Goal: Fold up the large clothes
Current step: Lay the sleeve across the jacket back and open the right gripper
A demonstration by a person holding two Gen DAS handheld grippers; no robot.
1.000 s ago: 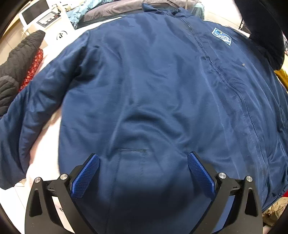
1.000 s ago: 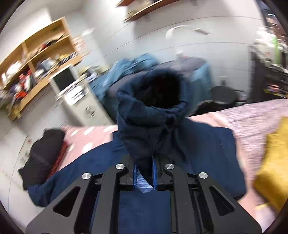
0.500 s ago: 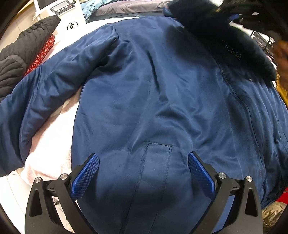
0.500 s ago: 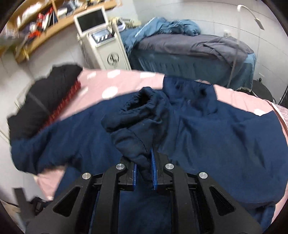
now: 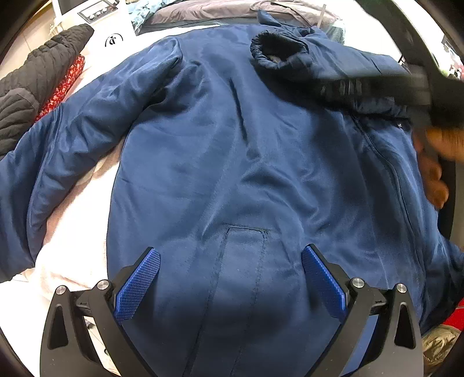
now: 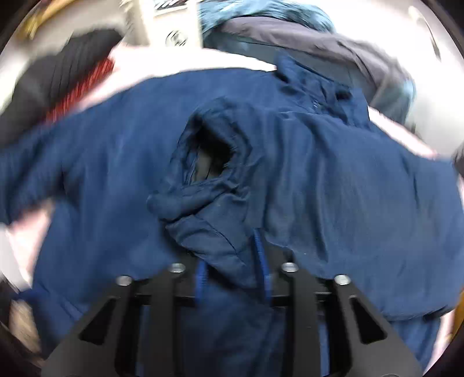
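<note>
A large navy jacket (image 5: 232,162) is spread front-up over a pale pink-covered surface (image 5: 72,232), with its hem nearest the left gripper (image 5: 230,282) and its collar at the far end. The left gripper's jaws are held wide apart above the lower body of the jacket; nothing is gripped, and a stitched pocket flap (image 5: 246,240) is framed between the blue pads (image 5: 136,287). One sleeve (image 5: 72,136) is laid out to the left, off the body, over the pink cover. The other sleeve (image 6: 211,203) is folded across the chest, its gathered cuff (image 5: 278,52) lying open near the collar. In the right wrist view the right gripper (image 6: 232,269) is seen with its jaws parted a little; a fold of that sleeve lies between them, but the view is blurred and it cannot be told whether the fabric is still pinched. The right gripper's dark body and a hand (image 5: 435,162) are seen blurred at the right edge of the left wrist view, over the jacket's zip side. A black quilted garment (image 5: 32,84) with a red patterned item (image 5: 62,84) beside it is lying at the far left, apart from the jacket. A white machine (image 5: 107,26) is standing beyond them.
</note>
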